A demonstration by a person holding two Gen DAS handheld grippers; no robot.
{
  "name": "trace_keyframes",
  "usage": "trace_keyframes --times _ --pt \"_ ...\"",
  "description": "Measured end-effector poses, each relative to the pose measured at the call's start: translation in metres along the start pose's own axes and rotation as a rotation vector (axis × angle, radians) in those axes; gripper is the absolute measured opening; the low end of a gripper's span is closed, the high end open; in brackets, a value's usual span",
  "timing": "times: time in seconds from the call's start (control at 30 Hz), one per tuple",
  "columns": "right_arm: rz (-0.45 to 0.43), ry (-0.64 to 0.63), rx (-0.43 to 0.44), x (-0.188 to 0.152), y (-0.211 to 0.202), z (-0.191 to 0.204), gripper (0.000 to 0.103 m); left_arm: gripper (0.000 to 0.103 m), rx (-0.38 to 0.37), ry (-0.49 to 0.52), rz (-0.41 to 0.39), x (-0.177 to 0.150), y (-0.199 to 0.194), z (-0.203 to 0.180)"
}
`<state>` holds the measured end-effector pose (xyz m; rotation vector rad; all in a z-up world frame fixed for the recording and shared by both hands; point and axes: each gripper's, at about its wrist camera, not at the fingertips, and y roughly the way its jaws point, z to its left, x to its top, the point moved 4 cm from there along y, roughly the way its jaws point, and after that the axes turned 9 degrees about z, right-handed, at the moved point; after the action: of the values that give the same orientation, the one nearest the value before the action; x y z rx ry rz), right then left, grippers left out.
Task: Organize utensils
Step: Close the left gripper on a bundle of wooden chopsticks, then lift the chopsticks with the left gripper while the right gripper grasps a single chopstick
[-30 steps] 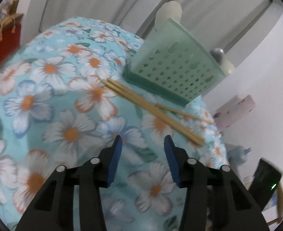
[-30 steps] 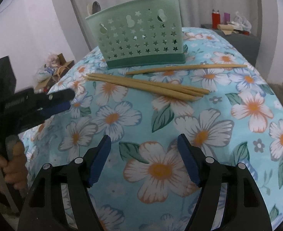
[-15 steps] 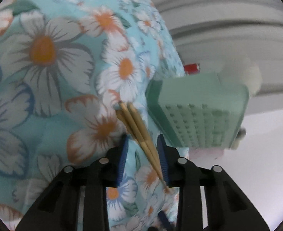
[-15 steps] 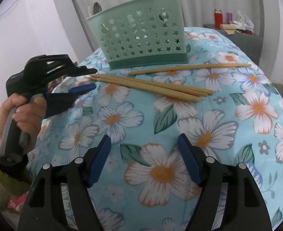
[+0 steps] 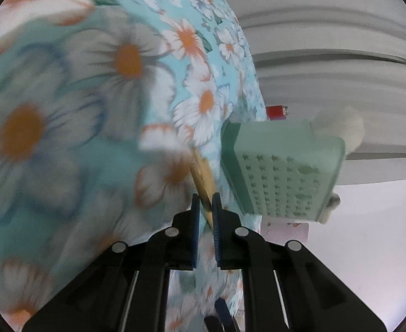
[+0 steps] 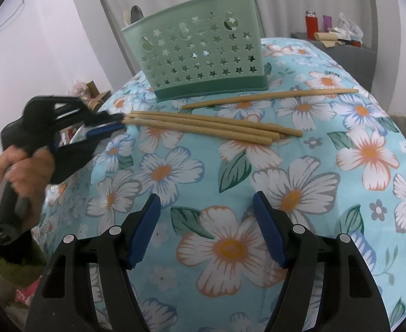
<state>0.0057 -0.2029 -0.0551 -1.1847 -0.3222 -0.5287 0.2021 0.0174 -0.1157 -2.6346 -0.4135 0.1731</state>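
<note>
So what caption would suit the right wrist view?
Left claw pinching chopsticks before a green caddy; right claw open.

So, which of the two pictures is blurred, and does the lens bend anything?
Left wrist view: floral tablecloth smeared by motion blur, green utensil basket soft, left gripper sharp. Right wrist view: sharp throughout, chopsticks crisp; fisheye bulges the table into a dome, dark corners.

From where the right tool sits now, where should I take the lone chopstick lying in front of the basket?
Grip the lone chopstick near its thicker right end, coming down from above with the right tool across its length. It lies flat on the tablecloth, apart from the bundle; that end is clear of the basket.
</note>
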Motion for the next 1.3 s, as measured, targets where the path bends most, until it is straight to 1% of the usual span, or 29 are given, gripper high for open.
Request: trace_keyframes --times 0.1,0.2,0.23,0.3,0.37,0.43,0.5,0.63,0.73,0.8,0.87,0.9,0.97,1.03,1.07,1.1,1.13,1.23,1.3 --pt "-0.001 0.006 0.006 0.000 0.000 -0.001 0.065 0.008 -0.013 -0.013 0.020 -0.012 -0.015 0.006" --pt "-0.001 0.008 0.008 0.000 -0.001 -0.001 0.065 0.009 -0.033 0.002 0.035 -0.019 -0.022 0.005" --pt "-0.001 0.010 0.009 0.000 -0.001 -0.001 0.065 0.011 -0.038 0.004 0.036 -0.022 -0.024 0.006" --pt "-0.001 0.014 0.012 0.000 -0.001 -0.002 0.065 0.023 -0.043 -0.006 0.036 -0.025 -0.029 0.010" --pt "-0.001 0.016 0.014 0.000 -0.001 -0.002 0.065 0.027 -0.052 -0.037 0.041 -0.020 -0.023 0.012" --pt "-0.001 0.017 0.015 0.000 -0.001 -0.002 0.065 0.028 -0.050 -0.062 0.049 -0.017 -0.017 0.014" --pt "-0.002 0.018 0.017 0.001 -0.001 -0.002 0.065 0.029 -0.040 -0.086 0.046 -0.016 -0.013 0.017" --pt "-0.006 0.015 0.019 0.000 -0.001 -0.003 0.065 0.027 -0.021 -0.098 0.022 -0.014 -0.008 0.019" --pt "-0.006 0.014 0.018 0.001 -0.001 -0.003 0.065 0.021 0.004 -0.096 0.013 -0.014 -0.006 0.020" --pt "-0.007 0.010 0.015 0.001 -0.001 -0.003 0.064 0.013 0.014 -0.104 0.007 -0.013 -0.005 0.022" --pt "-0.008 0.009 0.009 0.001 -0.001 -0.003 0.061 0.010 0.018 -0.102 0.001 -0.013 -0.004 0.024" --pt "-0.007 0.010 0.007 0.001 -0.001 -0.004 0.059 0.010 0.012 -0.098 -0.002 -0.014 -0.004 0.025" --pt "-0.004 0.009 -0.001 0.001 -0.002 -0.005 0.055 0.010 0.009 -0.076 -0.009 -0.014 -0.005 0.023" --pt "0.000 0.007 -0.013 0.003 -0.004 -0.007 0.043 0.010 0.009 -0.032 -0.019 -0.015 -0.006 0.020" --pt "0.003 0.005 -0.016 0.004 -0.005 -0.009 0.040 0.010 0.015 0.003 -0.028 -0.015 -0.007 0.017" --pt "0.004 -0.001 -0.017 0.006 -0.007 -0.010 0.033 0.010 0.020 0.032 -0.037 -0.016 -0.009 0.014" --pt "0.000 -0.014 -0.019 0.009 -0.009 -0.010 0.029 0.010 0.028 0.066 -0.047 -0.016 -0.010 0.011" --pt "-0.045 -0.098 -0.045 0.024 -0.023 -0.006 0.021 0.011 0.052 0.177 -0.080 -0.018 -0.017 0.001" --pt "-0.084 -0.185 -0.077 0.038 -0.032 0.000 0.021 0.011 0.063 0.257 -0.097 -0.021 -0.022 -0.004"
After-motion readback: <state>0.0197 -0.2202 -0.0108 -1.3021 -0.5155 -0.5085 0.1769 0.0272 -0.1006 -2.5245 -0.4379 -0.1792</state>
